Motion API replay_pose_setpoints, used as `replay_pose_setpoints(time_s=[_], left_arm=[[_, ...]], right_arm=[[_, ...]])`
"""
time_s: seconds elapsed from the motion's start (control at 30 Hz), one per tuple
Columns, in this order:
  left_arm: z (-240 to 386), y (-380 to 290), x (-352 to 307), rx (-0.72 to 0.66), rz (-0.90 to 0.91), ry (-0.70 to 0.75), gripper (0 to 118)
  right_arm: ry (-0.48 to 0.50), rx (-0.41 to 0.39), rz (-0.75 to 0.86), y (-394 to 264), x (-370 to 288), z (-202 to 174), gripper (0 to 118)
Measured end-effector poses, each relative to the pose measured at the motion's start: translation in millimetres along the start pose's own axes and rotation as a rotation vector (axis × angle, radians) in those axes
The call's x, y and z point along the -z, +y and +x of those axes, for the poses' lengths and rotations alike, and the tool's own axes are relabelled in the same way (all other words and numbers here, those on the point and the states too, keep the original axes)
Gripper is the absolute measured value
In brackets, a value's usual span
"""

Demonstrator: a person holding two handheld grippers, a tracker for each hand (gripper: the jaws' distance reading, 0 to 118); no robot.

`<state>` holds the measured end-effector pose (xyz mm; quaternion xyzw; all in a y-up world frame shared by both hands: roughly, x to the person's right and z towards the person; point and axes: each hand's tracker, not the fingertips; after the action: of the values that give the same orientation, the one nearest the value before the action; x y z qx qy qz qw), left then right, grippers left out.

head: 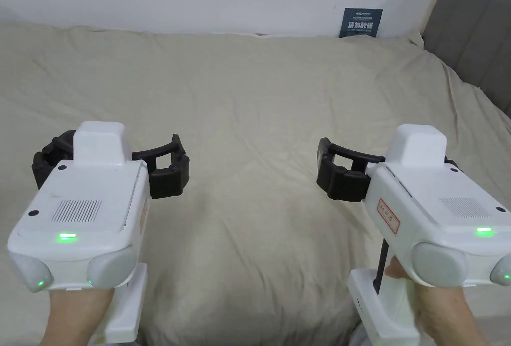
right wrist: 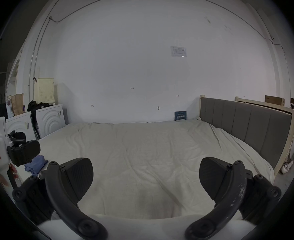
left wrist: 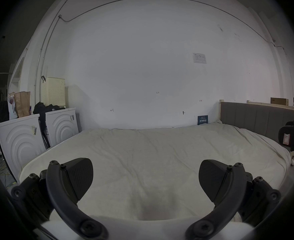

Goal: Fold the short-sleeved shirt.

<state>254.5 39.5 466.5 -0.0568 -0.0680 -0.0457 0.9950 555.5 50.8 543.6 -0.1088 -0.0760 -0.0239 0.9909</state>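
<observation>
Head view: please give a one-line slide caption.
Two white handheld grippers, left gripper and right gripper, both open, above a wrinkled beige bedsheet.

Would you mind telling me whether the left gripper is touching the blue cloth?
Cannot tell. In the right gripper view the left gripper overlaps the blue cloth, with no plain contact or gap.

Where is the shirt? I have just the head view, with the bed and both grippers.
Observer: A crumpled blue cloth, likely the shirt, lies by the bed's left edge, just beyond the left gripper.
Operator: Is either gripper holding anything?
Observer: No. In its own view each stands with jaws wide apart over bare bedding, the right gripper included.
Operator: What is past the bed's left side?
Observer: Two white machines stand against the wall there.
</observation>
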Motion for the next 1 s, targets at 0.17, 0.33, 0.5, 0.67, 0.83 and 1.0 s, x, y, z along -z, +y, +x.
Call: replay_pose_setpoints(time_s=[0.17, 0.33, 0.5, 0.67, 0.83, 1.0], left_arm=[[0.7, -0.7, 0.0, 0.003, -0.001, -0.001, 118], [1.1, -1.2, 0.3, 0.001, -0.005, -0.003, 118], [1.3, -1.7, -0.1, 0.001, -0.004, -0.005, 118], [1.3, -1.1, -0.2, -0.003, -0.004, -0.003, 118], [1.1, -0.5, -0.4, -0.006, -0.001, -0.003, 118], [0.7, -0.5, -0.5, -0.006, 0.002, -0.002, 118]], right_arm=[[0.004, -0.006, -0.003, -0.5, 0.2, -0.2, 118], [0.005, -0.001, -0.003, -0.7, 0.7, 0.0, 118], [0.003, -0.007, 0.001, 0.2, 0.6, -0.8, 118], [0.006, -0.005, 0.002, 0.3, 0.6, -0.9, 118], [0.009, -0.003, 0.003, 0.2, 0.8, -1.3, 118], [0.009, -0.006, 0.005, 0.5, 0.9, -1.8, 118]])
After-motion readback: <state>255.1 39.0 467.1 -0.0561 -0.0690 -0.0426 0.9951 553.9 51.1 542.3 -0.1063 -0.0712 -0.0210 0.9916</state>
